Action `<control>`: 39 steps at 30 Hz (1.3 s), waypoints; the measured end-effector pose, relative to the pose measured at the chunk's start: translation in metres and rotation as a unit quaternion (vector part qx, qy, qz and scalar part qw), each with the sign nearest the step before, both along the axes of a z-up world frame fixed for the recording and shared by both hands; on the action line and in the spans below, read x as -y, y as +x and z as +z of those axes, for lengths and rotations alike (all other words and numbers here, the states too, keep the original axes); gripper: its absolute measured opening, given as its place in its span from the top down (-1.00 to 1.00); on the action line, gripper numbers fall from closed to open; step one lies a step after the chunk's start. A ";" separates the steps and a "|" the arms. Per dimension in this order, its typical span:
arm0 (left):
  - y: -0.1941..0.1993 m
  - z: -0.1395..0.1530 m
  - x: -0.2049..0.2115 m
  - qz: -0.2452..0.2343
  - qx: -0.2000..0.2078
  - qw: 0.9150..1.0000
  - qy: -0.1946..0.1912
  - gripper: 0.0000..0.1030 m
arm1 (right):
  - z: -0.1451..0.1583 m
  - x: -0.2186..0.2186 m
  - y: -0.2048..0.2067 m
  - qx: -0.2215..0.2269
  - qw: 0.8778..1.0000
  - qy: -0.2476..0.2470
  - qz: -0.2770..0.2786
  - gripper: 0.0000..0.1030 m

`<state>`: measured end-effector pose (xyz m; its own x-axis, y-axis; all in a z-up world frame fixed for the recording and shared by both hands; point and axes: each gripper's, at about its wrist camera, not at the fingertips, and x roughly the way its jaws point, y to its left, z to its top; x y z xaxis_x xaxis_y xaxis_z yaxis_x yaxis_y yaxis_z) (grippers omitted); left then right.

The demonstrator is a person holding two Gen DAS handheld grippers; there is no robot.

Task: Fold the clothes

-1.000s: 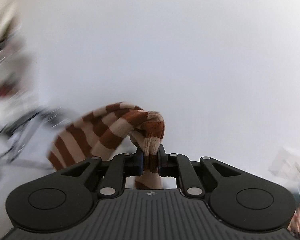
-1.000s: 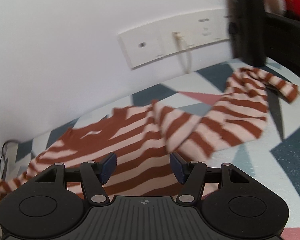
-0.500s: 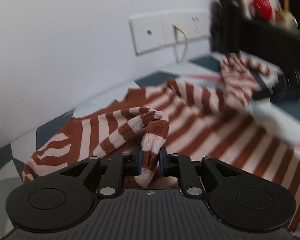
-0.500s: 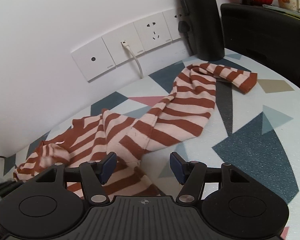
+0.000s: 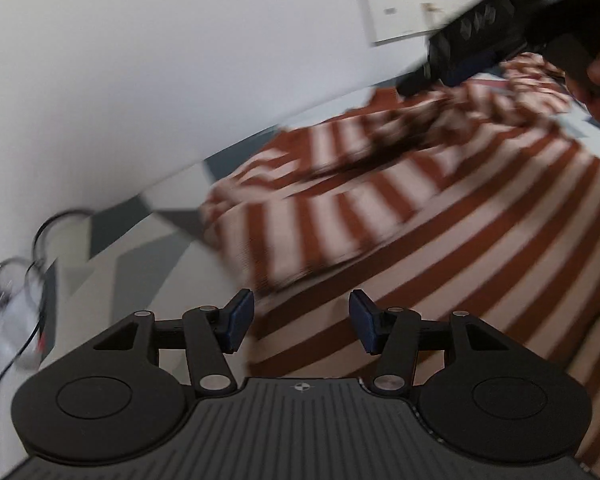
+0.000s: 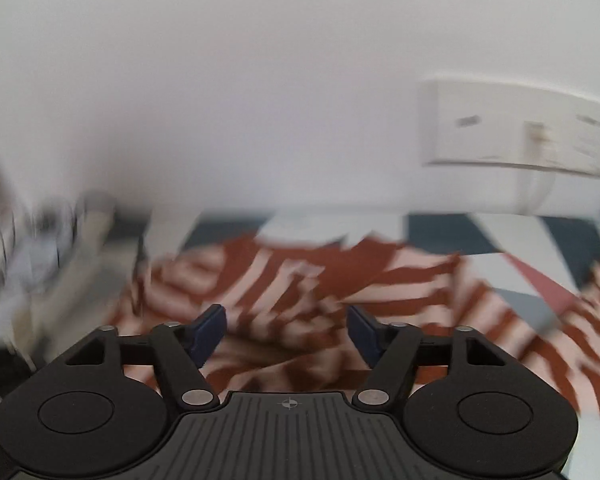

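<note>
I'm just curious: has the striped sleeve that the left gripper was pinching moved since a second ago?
Yes. The brown-and-cream striped sleeve has dropped from in front of the white wall onto the sweater; the left gripper has just opened, empty.

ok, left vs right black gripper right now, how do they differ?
Left gripper hovers over the flat striped body of the brown-and-pink striped sweater; right gripper hovers over its bunched folds near the collar. The left's jaws have just opened off the sleeve; the right's have widened slightly. Shared: both open, nothing gripped, blue pads, pointing down.
</note>
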<state>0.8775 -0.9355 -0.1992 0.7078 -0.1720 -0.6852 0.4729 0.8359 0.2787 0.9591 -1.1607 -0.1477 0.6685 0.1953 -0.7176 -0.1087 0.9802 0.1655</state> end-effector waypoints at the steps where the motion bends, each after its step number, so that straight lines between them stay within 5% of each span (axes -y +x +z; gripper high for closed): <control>1: 0.003 -0.002 -0.001 0.007 0.003 1.000 -0.001 -0.05 | -0.006 -0.008 0.010 -0.016 1.000 -0.019 0.002 -0.26; 3: 0.009 -0.004 -0.001 0.021 0.007 1.000 -0.003 -0.05 | -0.014 -0.018 0.027 -0.037 0.998 -0.045 -0.005 0.04; 4: 0.012 -0.004 -0.001 0.028 0.009 1.000 -0.003 -0.05 | -0.016 -0.018 0.033 -0.043 0.998 -0.047 -0.011 0.73; 6: 0.018 -0.002 -0.003 0.047 0.015 0.999 -0.002 -0.05 | -0.007 -0.004 0.034 -0.028 0.999 0.007 -0.030 0.95; 10: 0.026 0.001 -0.013 0.081 0.025 0.996 0.004 -0.05 | 0.039 0.050 0.004 0.109 0.981 0.127 -0.094 0.96; 15: 0.027 0.002 -0.027 0.102 0.032 0.994 0.002 -0.11 | 0.048 0.126 -0.058 0.156 0.943 0.174 -0.236 1.00; 22: 0.022 0.000 -0.030 0.098 0.033 0.995 0.007 -0.11 | -0.009 0.171 -0.112 0.026 0.929 0.198 -0.310 0.90; 27: 0.026 -0.001 -0.034 0.114 0.029 0.993 -0.005 -0.17 | -0.008 0.149 -0.097 0.040 0.936 0.233 -0.261 0.47; 32: 0.026 0.000 -0.037 0.133 0.024 0.991 -0.019 -0.22 | -0.021 0.133 -0.060 0.037 0.930 0.274 -0.244 0.36; 37: 0.033 0.002 -0.048 0.170 0.002 0.983 -0.064 -0.29 | -0.059 0.146 -0.024 -0.037 0.896 0.327 -0.298 0.34; 39: 0.033 0.001 -0.046 0.169 0.002 0.984 -0.058 -0.29 | -0.057 0.148 -0.013 -0.044 0.900 0.306 -0.309 0.61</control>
<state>0.9105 -0.8896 -0.1981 0.7400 -0.0023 -0.6726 0.1609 0.9716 0.1737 0.9461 -1.3091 -0.2043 0.7306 0.1827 -0.6579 0.4654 0.5718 0.6757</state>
